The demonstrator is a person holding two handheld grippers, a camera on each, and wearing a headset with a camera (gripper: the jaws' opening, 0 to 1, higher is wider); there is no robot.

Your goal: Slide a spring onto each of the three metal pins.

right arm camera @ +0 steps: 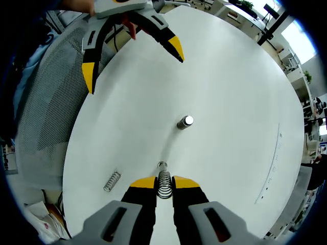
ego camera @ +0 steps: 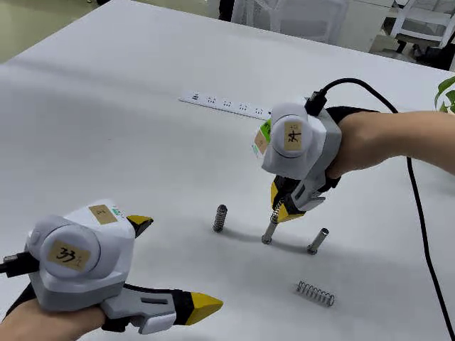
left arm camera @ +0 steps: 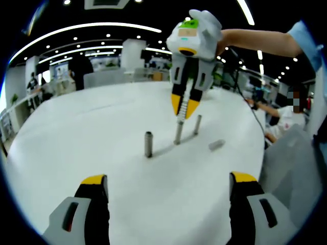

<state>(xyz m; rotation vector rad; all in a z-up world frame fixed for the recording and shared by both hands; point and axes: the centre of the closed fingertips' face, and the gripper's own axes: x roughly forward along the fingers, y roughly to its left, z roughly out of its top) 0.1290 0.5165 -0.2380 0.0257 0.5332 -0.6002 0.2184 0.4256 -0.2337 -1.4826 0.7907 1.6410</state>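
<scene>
One spring, clenched in my right gripper, hangs over the middle pin; any tilt could jam it or topple the pin. My left gripper, at 7 o'clock, is released.

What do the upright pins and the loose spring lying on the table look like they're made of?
Pins: look like metal, smooth grey shafts with a dull sheen. Loose spring: thin coiled wire, probably steel, silvery with small glints; the exact alloy can't be told.
</scene>
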